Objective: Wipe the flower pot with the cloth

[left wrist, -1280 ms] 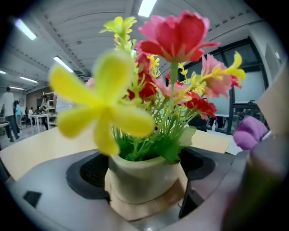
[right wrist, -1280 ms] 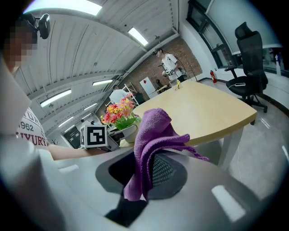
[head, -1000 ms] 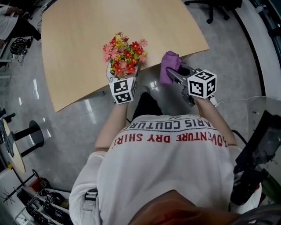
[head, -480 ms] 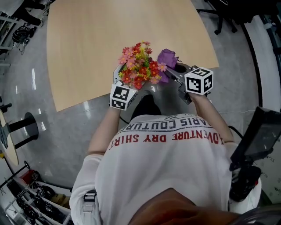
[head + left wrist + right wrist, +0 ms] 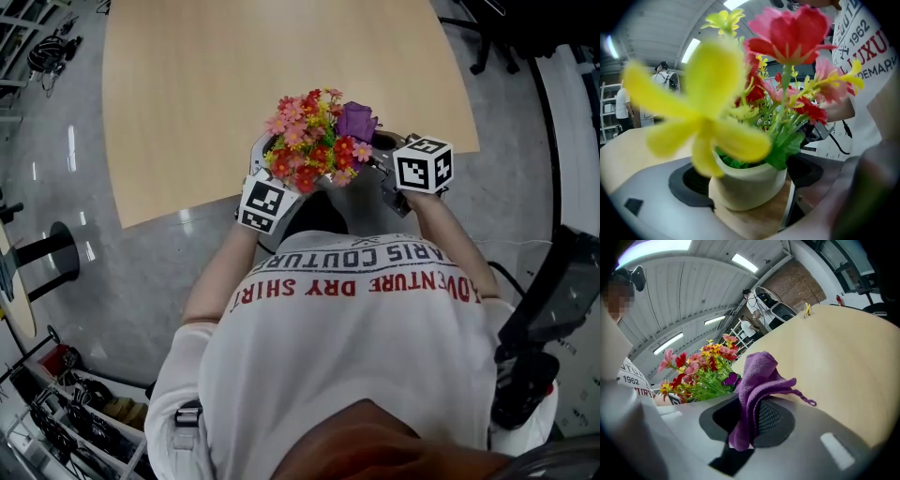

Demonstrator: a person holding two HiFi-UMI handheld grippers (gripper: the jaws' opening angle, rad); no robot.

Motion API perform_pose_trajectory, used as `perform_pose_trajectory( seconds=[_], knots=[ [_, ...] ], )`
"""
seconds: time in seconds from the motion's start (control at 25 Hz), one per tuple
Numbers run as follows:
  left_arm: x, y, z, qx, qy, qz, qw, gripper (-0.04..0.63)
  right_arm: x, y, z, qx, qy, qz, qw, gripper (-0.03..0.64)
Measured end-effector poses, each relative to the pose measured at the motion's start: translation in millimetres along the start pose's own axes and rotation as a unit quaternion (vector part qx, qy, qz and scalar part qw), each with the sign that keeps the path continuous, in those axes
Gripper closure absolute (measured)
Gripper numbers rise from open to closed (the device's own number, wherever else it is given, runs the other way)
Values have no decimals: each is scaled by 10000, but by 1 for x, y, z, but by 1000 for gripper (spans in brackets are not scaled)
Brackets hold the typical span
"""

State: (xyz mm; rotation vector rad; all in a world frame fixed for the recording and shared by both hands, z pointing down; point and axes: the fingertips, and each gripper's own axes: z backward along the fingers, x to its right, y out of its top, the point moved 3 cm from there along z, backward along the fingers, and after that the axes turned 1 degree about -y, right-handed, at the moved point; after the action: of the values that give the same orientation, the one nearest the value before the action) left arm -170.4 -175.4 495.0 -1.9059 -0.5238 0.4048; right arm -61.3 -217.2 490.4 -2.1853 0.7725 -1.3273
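Flower pot (image 5: pixel 747 185), white and filled with artificial blooms, is clamped between the left gripper's (image 5: pixel 267 178) jaws. Purple cloth (image 5: pixel 757 380), pinched in the right gripper's (image 5: pixel 382 161) closed jaws, stands just right of the pot's blooms. The pot's wall lies leftward of it and lower.

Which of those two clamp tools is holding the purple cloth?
The right gripper: its jaws pinch the purple cloth, while the left gripper is shut on the flower pot instead.
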Motion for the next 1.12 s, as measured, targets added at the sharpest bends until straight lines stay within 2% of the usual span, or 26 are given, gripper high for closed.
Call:
perform_pose_trajectory(
  seconds=[0.12,0.32,0.48,0.64,0.76,0.84,0.96,1.12],
  knots=[
    [0,1,3,-29,-56,-22,10000,91,7,-2,-5,-226,-148,-145,9995,571],
    [-2,2,3,-65,-164,-86,9998,91,24,-10,-17,-886,-782,-131,9929,571],
    [0,-2,2,-34,-262,-131,9996,91,27,-16,-20,-1142,-912,-99,9892,571],
    [-1,1,2,39,-341,-157,9993,91,27,-13,-16,-978,-893,-115,9911,571],
    [-5,-5,2,-115,-256,48,9996,91,29,-7,-8,-319,-884,-280,9952,569],
    [-7,-6,6,-105,-38,244,9996,89,26,-6,4,99,-936,-212,9953,569],
    [-1,-4,16,1,505,582,9970,89,24,-16,27,363,-999,-165,9942,569],
    [19,-5,21,72,1501,937,9842,87,21,-45,66,652,-1072,-517,9908,569]
  ],
)
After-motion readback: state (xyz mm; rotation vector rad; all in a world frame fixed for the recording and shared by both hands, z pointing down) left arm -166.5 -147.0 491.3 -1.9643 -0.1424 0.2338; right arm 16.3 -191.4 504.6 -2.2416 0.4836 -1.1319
